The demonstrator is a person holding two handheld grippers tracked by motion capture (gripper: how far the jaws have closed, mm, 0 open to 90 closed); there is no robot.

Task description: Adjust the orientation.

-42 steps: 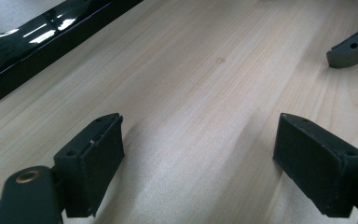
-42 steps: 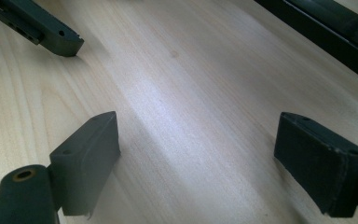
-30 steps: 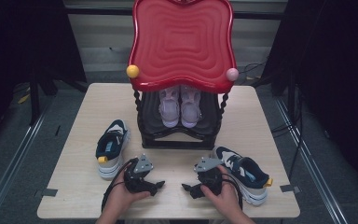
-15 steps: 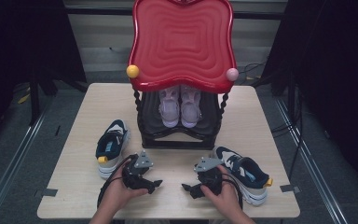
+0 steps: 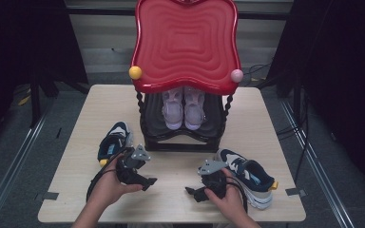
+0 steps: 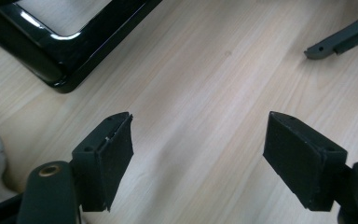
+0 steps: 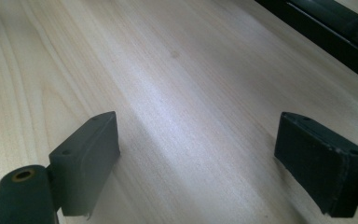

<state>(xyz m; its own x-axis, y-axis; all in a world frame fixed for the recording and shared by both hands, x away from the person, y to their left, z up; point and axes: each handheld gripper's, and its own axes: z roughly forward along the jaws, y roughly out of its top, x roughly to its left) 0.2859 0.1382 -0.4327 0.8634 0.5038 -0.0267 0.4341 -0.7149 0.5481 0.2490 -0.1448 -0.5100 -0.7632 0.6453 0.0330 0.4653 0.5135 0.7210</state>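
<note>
The left gripper (image 5: 148,182), jaws apart but just been narrowing, grips nothing; a navy sneaker (image 5: 113,141) lies just beyond it. The right gripper (image 5: 193,192) stands wide and empty, with another sneaker (image 5: 250,176) beside it. Bare pale wooden table (image 5: 171,202) separates them; the black-framed shoe rack (image 5: 184,138) stands ahead, grey floor all around.

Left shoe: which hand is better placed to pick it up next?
Left, probably. The left gripper, jaws apart and empty, sits right beside the left shoe. The right gripper is across the table, next to the right shoe.
</note>
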